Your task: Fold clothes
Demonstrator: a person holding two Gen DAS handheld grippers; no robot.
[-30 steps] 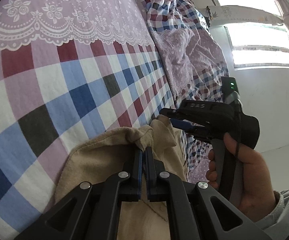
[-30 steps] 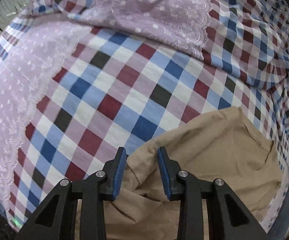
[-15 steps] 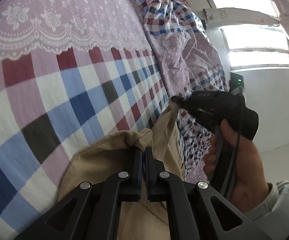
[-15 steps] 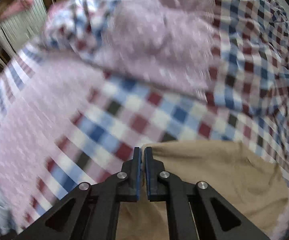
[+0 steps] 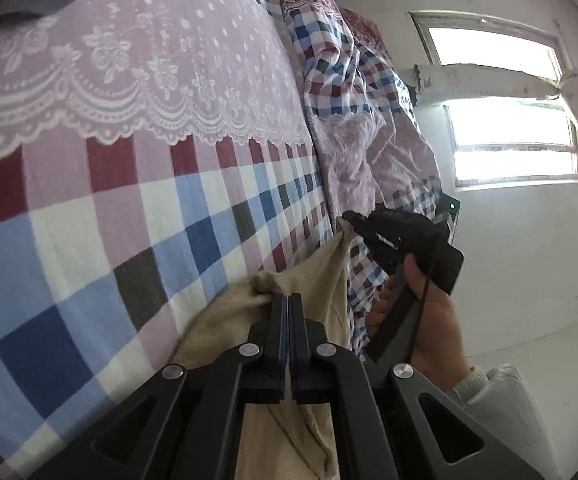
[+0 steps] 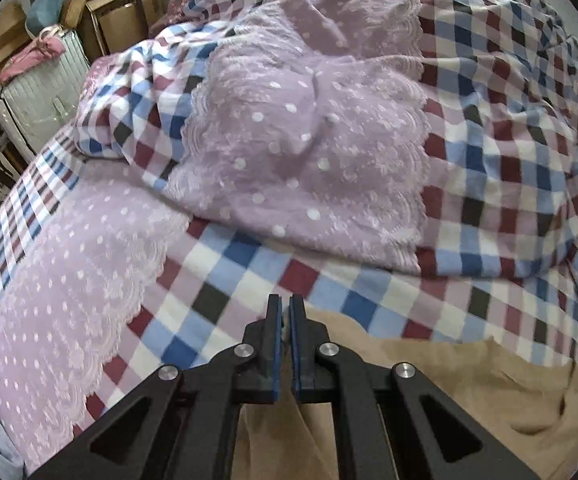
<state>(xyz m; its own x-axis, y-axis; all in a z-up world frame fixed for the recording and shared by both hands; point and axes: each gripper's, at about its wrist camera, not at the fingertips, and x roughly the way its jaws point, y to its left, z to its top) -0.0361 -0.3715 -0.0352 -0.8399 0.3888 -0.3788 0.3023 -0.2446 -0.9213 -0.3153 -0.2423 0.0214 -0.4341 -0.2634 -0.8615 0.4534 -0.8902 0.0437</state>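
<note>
Left tongs [image 5: 287, 300] clamped together on a bunched corner of the tan garment [image 5: 217, 332], the cloth crumpled just ahead of the tips and trailing back beneath them. To the left of these tongs, checked bedspread [image 5: 89, 248] with a lilac lace panel [image 5: 129, 72] farther off. To the right of them, a raised edge of the same tan cloth running up to the right tongs [image 5: 347, 219], held in a hand [image 5: 433, 324] with a pale sleeve [image 5: 501, 392] behind it, a bright window [image 5: 509, 132] beyond. Seen from the right wrist, right tongs [image 6: 285, 312] drawn nearly together with a thin bit of tan fabric pinched between the blue pads [image 6: 276, 344]; rest of the garment spread flat on the bed below and to the right of them, a pocket seam or hem faintly visible at the far right. Ahead of these tongs, a rumpled quilt [image 6: 329, 152]; off to the left, a pale suitcase [image 6: 37, 96] and cardboard boxes [image 6: 117, 12]. Judged as a lift-and-carry step of a fold: two points of one edge gripped and raised off the bed. Probably called for next: both grips kept firm and level, edge held taut between them, carried over the flat part and laid down evenly, aligned with the opposite edge. Which fold of the sequence this is cannot be told.
</note>
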